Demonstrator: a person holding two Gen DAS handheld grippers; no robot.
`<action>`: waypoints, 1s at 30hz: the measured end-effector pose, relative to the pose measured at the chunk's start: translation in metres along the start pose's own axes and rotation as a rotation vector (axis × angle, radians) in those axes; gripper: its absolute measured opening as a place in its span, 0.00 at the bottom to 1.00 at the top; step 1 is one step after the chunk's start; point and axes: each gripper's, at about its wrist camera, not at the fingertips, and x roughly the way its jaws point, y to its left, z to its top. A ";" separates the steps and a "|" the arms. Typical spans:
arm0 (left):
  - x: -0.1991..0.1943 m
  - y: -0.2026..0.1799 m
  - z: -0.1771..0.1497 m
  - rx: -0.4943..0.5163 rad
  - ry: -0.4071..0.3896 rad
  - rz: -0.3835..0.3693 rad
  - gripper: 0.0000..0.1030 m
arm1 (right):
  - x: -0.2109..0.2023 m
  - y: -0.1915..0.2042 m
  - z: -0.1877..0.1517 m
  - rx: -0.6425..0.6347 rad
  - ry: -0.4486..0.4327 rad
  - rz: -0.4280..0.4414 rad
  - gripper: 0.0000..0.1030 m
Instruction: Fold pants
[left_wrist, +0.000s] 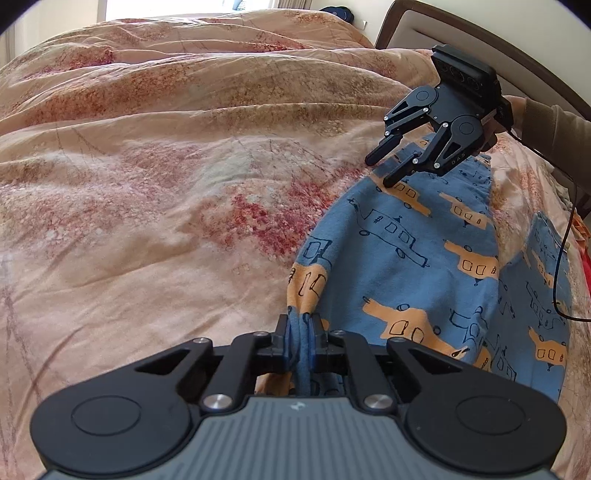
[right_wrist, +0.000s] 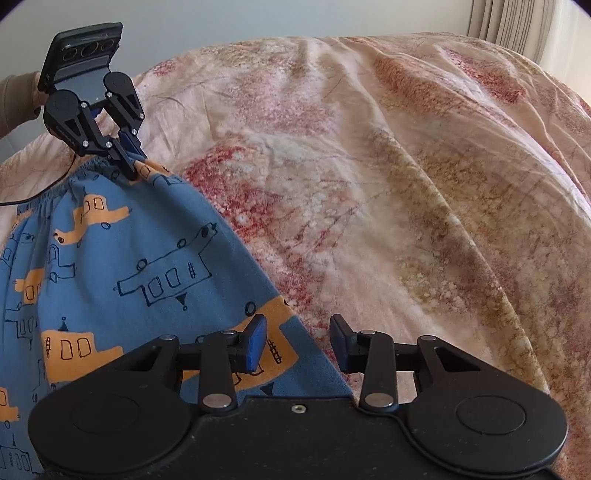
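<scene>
Left gripper (left_wrist: 300, 341): clenched on a bunched edge of the pants (left_wrist: 406, 258); blue cloth is squeezed between its fingers, close under its own camera.
Same gripper from the other side (right_wrist: 130, 162): seen across the bed in the right wrist view, pinching a corner of the gathered waistband.
Right gripper (right_wrist: 297, 345): released, fingers spread wide, one blue pad (right_wrist: 256, 343) above the cloth and the other above the bedspread (the pants' edge runs between them).
Right gripper from afar (left_wrist: 384, 170): hovering with its fingers apart at the far end of the pants, tips close to the cloth; whether they touch it I cannot tell.
Pants: blue with orange and outlined cartoon vehicles, spread on the bed and stretching from one gripper to the other.
Only in the left wrist view: a second strip of the same blue cloth (left_wrist: 546, 295) lying to the right, and a black cable (left_wrist: 563, 258) crossing it.
Surface: a rumpled peach bedspread (left_wrist: 147, 184) with red and tan blotches.
Room: a padded headboard (left_wrist: 461, 33) with a dark frame in the left wrist view; a pale wall (right_wrist: 295, 18) and curtain (right_wrist: 517, 22) in the right.
</scene>
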 end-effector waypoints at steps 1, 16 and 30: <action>0.000 -0.001 0.000 0.007 0.001 0.003 0.08 | 0.005 0.000 -0.001 -0.011 0.018 -0.002 0.39; -0.007 -0.007 0.007 0.069 -0.026 0.104 0.04 | -0.018 0.003 0.004 -0.058 -0.027 0.039 0.00; -0.040 -0.036 0.020 0.044 -0.141 0.329 0.68 | -0.084 -0.037 -0.025 0.178 -0.297 -0.140 0.88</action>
